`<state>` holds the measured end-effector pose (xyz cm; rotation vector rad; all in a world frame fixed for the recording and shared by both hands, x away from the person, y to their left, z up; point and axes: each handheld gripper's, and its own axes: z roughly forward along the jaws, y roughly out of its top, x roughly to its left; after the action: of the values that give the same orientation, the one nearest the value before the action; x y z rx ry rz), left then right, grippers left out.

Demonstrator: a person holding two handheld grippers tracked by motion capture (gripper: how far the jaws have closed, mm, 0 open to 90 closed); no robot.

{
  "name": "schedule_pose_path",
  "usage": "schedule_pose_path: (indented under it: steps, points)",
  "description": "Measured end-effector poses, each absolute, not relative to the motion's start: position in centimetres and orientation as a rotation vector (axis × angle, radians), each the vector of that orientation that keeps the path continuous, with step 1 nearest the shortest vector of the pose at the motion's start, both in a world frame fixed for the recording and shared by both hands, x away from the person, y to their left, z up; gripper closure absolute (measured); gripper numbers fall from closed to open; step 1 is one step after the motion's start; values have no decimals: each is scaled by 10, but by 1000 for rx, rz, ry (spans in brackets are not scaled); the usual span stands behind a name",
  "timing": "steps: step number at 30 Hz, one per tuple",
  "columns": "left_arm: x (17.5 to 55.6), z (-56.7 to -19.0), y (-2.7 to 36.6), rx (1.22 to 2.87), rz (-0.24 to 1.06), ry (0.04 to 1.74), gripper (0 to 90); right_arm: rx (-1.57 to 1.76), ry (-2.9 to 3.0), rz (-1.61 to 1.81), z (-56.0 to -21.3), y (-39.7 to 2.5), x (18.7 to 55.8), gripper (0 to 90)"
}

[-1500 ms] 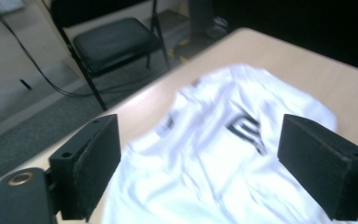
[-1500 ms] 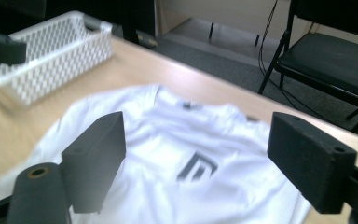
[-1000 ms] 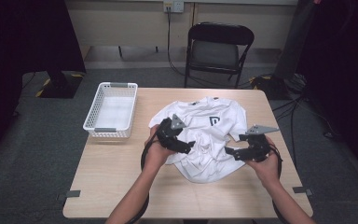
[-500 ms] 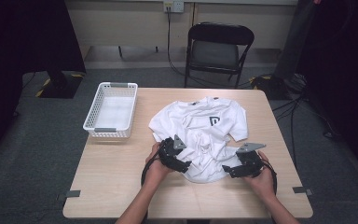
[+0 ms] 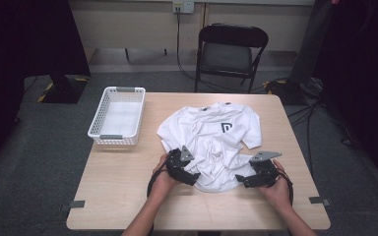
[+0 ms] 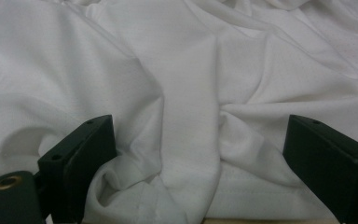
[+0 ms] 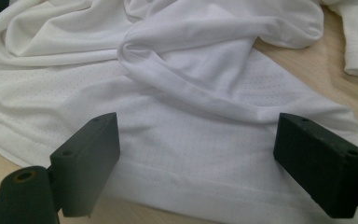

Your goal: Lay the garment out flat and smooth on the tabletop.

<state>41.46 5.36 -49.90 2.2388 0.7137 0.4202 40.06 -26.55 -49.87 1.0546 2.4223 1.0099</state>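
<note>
Left gripper with jaws wide apart over the hem of a crumpled white mesh T-shirt, right gripper likewise gaping at the hem's other end, shirt mid-table on light wooden table, white plastic basket well apart

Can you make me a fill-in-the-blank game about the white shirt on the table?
1. The T-shirt on the table is the colour ____.
2. The jaws of the left gripper and of the right gripper stand ____, at the shirt's hem.
3. The white basket sits to the ____ of the shirt in the high view.
4. Beyond the table stands a black ____.

Missing words: white; open; left; chair
</note>
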Motion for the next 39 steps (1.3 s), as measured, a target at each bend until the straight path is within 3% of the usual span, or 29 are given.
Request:
schedule_pose_path:
  steps: [9, 11, 19, 24, 27, 37, 39]
  points:
    - [414, -501, 56, 2218, 422, 702, 87, 1121, 2370, 1068, -485, -282, 413, 141]
    - [413, -501, 55, 2218, 429, 704, 87, 1164, 2332, 1057, -475, -293, 430, 161]
    - [413, -501, 55, 2218, 429, 707, 89, 1275, 2176, 993, -457, -326, 480, 321]
    - [413, -501, 55, 2219, 430, 705, 89, 1374, 2122, 885, -468, -339, 513, 456]
    - [413, -501, 55, 2218, 430, 707, 89, 1419, 2103, 861, -474, -339, 530, 583]
    - [413, -501, 55, 2218, 429, 708, 89, 1436, 2113, 816, -485, -327, 554, 607]
    - [413, -501, 55, 2217, 429, 710, 89, 1428, 2124, 816, -484, -325, 554, 660]
